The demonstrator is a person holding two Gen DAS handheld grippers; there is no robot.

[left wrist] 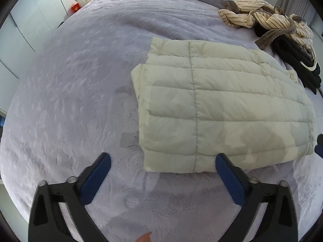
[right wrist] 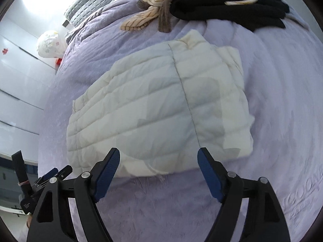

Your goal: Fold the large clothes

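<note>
Both tools gape wide, holding nothing.

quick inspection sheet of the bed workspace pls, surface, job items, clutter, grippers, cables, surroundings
surface: lavender bedspread with a leaf texture, covers the bed.
job's things: cream quilted jacket lies flat, folded into a rough rectangle, centre seam showing.
clutter: striped garment heaped over a black garment at the far side; grey quilted pillow beyond.
grippers: left gripper open, holds nothing, hovers near the jacket's near edge; right gripper open, holds nothing, above the jacket's near edge.
cables: nothing seen.
surroundings: white cabinets, white patterned bag, small red object.
</note>
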